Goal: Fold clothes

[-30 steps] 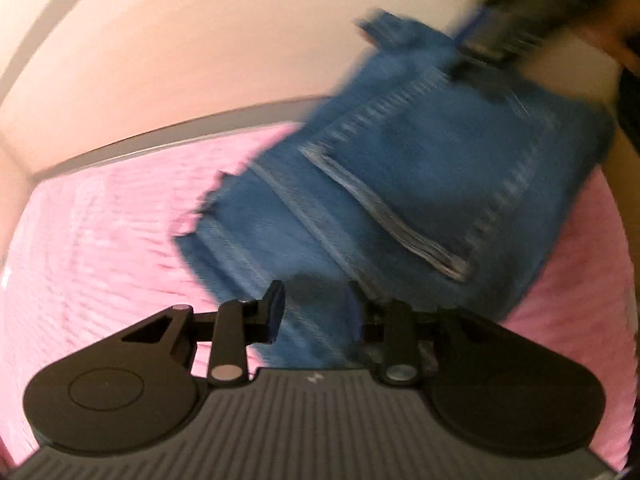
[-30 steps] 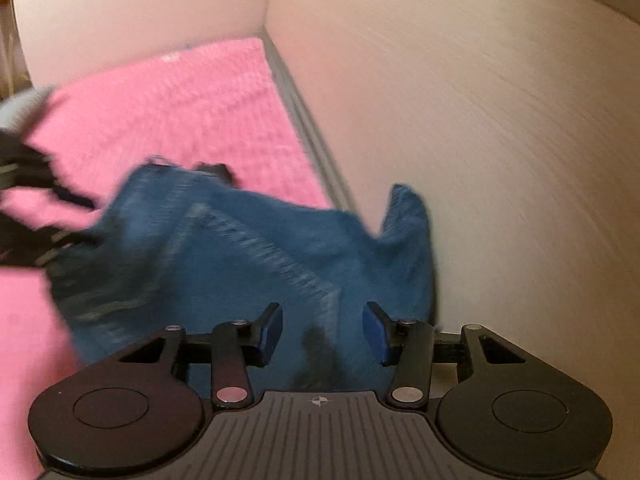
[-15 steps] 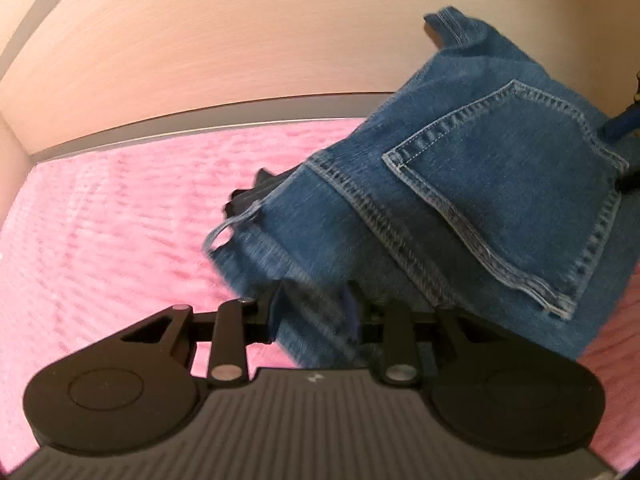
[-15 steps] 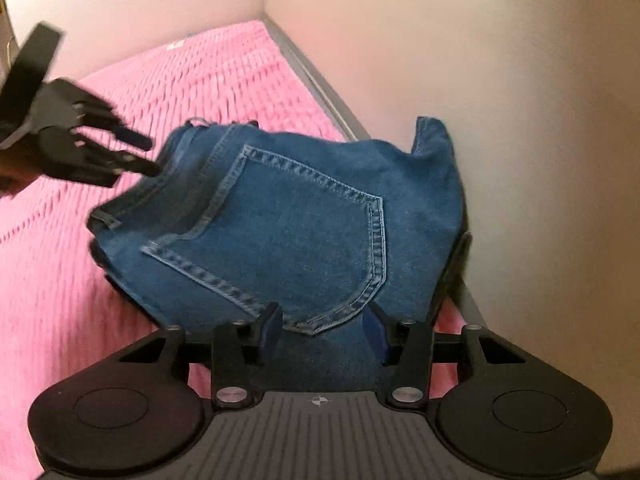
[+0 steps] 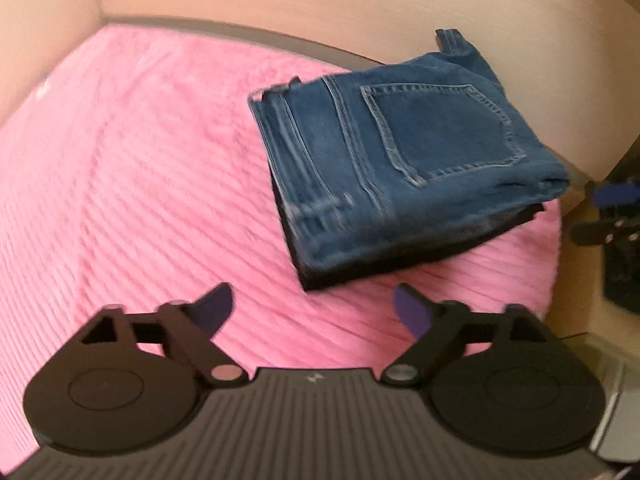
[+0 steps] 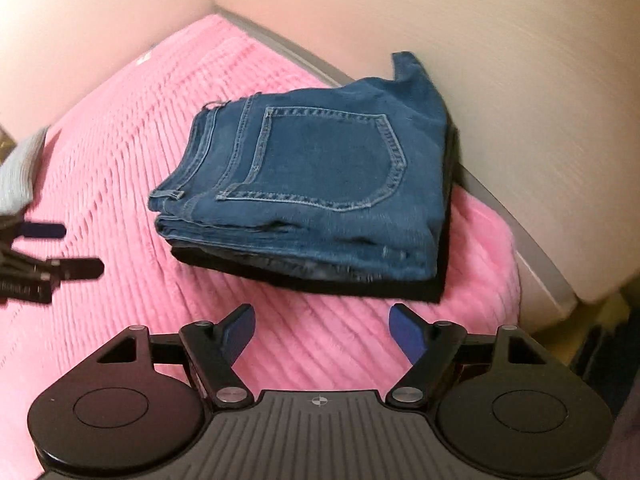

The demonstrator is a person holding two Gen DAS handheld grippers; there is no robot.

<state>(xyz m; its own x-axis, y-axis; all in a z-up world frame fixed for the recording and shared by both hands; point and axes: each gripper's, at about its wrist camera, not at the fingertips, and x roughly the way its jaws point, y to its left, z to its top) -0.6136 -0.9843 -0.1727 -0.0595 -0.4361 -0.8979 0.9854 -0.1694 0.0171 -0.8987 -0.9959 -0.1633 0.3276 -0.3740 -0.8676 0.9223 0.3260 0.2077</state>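
Denim, thick and folded several layers deep, made up the jeans (image 6: 320, 184), which lay pocket-up on top of a darker folded garment (image 6: 320, 284) on the pink blanket (image 6: 120, 184), near the corner where the blanket met the pale wall (image 6: 520, 80). One corner of the jeans stood up against that wall. The fabric looked heavy and fairly stiff for cloth; I judged it would hold a crease but sag if lifted by one edge, so the best hold would be the thick folded edge nearest the cameras, pinched through all layers, one gripper at each end.

The left gripper (image 5: 312, 304) was opening, with nothing between its jaws, only blanket beneath. The right gripper (image 6: 322, 324) was opening too, likewise empty, and hung just short of the stack.

What the dark garment was could not be told; only its edge showed. The far side of the stack was hidden by the jeans themselves. Both views were blurred, and each gripper showed only partly at the other view's edge. A pale grey object (image 6: 20, 172) at the left of the right view was cut off.
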